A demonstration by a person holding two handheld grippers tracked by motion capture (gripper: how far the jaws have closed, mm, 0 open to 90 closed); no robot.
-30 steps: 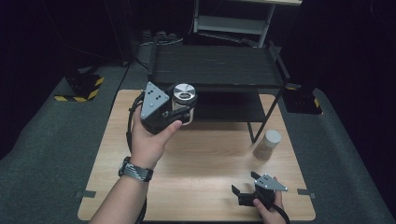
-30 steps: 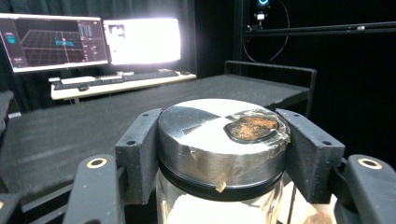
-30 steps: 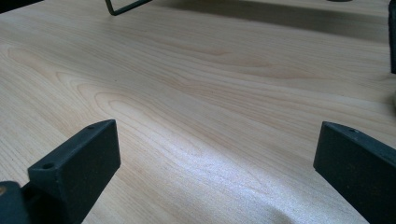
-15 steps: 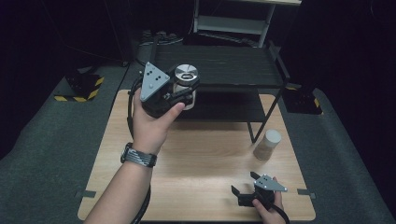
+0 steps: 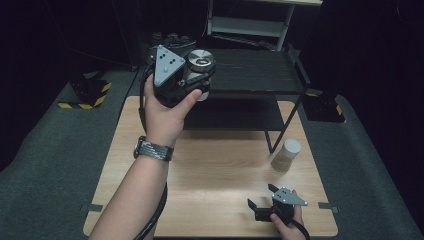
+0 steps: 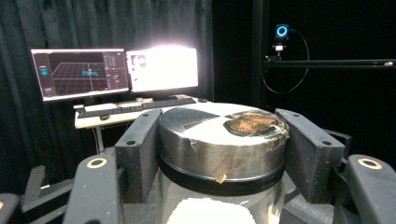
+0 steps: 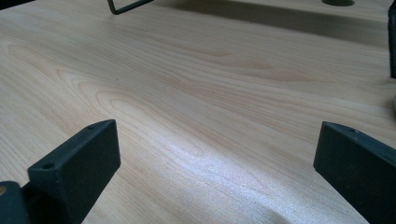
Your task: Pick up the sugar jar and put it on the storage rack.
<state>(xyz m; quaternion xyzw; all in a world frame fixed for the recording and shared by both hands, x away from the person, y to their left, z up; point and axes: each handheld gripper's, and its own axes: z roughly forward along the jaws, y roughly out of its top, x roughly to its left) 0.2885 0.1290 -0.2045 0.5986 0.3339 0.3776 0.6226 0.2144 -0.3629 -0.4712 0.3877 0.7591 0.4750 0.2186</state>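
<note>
Looking down from the high view, the left gripper [image 5: 196,79] holds a metal-lidded jar [image 5: 200,61] raised at the far left by the black shelf [image 5: 260,72]; the right gripper [image 5: 264,202] rests on the near right of the wooden surface [image 5: 220,165], a capped container [image 5: 287,155] beyond it. In the left gripper view, fingers [image 6: 138,154] clamp the jar's lid [image 6: 219,135]. In the right gripper view, fingers [image 7: 77,161] gape wide, empty.

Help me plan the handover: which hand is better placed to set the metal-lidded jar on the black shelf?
Left. The left tool already clamps the jar and holds it beside the top shelf. The right tool lies open and low near the table's front edge.
</note>
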